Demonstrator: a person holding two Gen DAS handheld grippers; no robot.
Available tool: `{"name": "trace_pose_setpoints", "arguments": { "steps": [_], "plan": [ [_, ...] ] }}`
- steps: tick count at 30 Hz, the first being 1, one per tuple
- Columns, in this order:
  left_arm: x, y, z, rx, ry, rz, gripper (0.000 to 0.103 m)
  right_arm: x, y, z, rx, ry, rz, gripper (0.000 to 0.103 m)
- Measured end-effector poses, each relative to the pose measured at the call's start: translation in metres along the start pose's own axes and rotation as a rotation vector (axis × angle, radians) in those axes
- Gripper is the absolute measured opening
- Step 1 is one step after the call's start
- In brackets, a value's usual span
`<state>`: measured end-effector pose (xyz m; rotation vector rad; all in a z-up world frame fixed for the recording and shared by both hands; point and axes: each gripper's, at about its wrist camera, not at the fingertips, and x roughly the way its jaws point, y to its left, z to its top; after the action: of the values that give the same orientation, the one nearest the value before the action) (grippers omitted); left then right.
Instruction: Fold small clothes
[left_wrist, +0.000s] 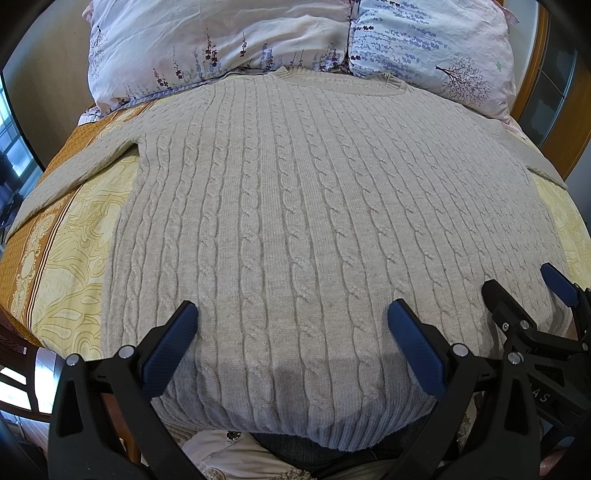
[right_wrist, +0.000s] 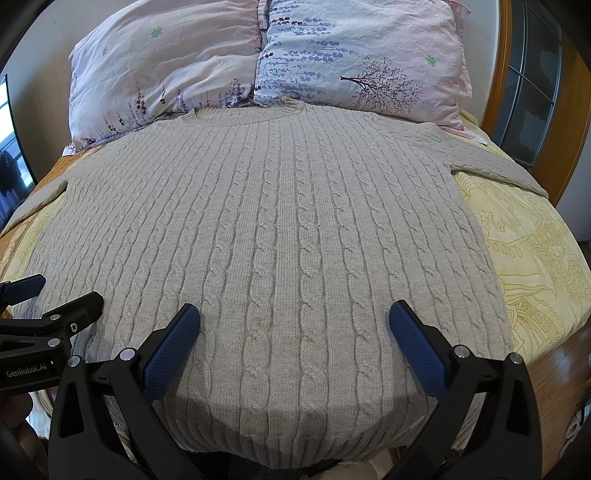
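A beige cable-knit sweater (left_wrist: 295, 206) lies flat and spread out on the bed, collar toward the pillows, sleeves out to both sides; it also shows in the right wrist view (right_wrist: 266, 236). My left gripper (left_wrist: 291, 317) is open and empty, above the sweater's lower part near the hem. My right gripper (right_wrist: 293, 319) is open and empty, also above the lower part. The right gripper shows at the right edge of the left wrist view (left_wrist: 524, 291), and the left gripper at the left edge of the right wrist view (right_wrist: 55, 295).
Two floral pillows (left_wrist: 229, 40) (right_wrist: 354, 59) lie at the head of the bed. A yellow and orange patterned bedspread (left_wrist: 70, 258) (right_wrist: 528, 251) covers the bed. A wooden headboard frame (right_wrist: 498, 74) stands at the right. Wooden floor (right_wrist: 554, 365) shows beside the bed.
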<state>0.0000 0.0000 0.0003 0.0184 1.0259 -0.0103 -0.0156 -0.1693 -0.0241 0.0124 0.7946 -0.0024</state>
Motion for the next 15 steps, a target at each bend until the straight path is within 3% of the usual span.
{"name": "trace_pose_setpoints", "arguments": {
  "steps": [15],
  "plan": [
    [0.0002,0.0000,0.0002,0.002,0.004,0.000,0.101,0.0008,0.0035,0.0019,-0.008,0.007,0.005,0.102]
  ]
}}
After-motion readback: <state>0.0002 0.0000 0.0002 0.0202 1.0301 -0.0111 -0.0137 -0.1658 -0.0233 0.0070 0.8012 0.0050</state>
